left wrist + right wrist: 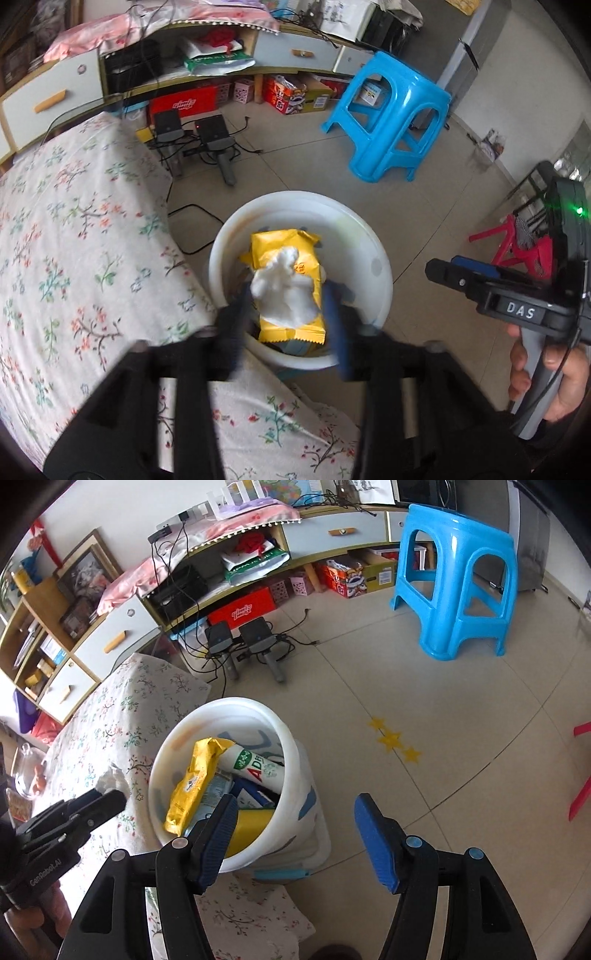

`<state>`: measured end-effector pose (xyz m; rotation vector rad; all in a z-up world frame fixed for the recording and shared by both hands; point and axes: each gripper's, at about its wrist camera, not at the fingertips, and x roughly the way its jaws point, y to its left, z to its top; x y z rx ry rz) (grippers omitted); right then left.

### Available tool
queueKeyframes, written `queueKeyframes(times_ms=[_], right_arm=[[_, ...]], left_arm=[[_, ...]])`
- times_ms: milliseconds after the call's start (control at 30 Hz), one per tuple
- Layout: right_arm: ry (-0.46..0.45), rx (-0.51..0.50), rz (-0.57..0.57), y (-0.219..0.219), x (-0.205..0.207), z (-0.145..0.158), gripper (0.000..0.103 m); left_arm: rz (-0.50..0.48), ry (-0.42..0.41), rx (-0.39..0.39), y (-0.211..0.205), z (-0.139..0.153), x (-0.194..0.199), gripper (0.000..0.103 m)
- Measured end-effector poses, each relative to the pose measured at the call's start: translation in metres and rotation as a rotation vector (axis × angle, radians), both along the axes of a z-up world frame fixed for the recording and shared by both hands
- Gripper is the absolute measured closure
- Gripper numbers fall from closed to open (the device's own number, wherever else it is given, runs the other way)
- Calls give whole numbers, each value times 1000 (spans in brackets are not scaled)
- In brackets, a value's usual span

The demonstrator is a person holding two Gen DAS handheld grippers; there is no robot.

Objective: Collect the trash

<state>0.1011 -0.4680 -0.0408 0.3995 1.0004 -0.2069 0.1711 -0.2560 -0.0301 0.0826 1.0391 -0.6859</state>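
A white bin (369,236) stands on the floor against the bed, holding a yellow wrapper (284,240) and other trash. My left gripper (287,295) hangs over the bin with its blurred fingers apart. A crumpled white tissue (284,277) sits loosely between them, above the wrapper. In the right wrist view the bin (229,703) holds the yellow wrapper (195,775) and a white printed bottle (255,770). The left gripper (107,799) shows at its left with the tissue (110,777) at its tip. My right gripper (295,805) is open and empty beside the bin; it is also at the right of the left wrist view (448,266).
A bed with a floral sheet (74,258) borders the bin on the left. A blue plastic stool (395,118) stands on the tiled floor beyond, a red stool (517,243) at the right. Two spare grippers with cables (207,136) lie before a low cabinet (55,92).
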Motion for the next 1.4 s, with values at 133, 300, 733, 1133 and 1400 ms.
queueKeyframes(times_ms=[133,300,733,1133,1400], right_arm=[[-8,3,1,1,0,1,31],[-11,-8,12,9,2,3,30],[-45,-111,108,59,-8,31,24],[-131,-245,203,144,-59,83,16],[-179,-292,208,178,-86,76,11]], left_arm=[[7,-41,45,-2,2,-1,24],[55,-32,124,15,-3,-3,15],[245,-67,176,109,11,-41,2],[344,-174,197,156,56,-101,1],[411,-195,170,175,61,-126,1]])
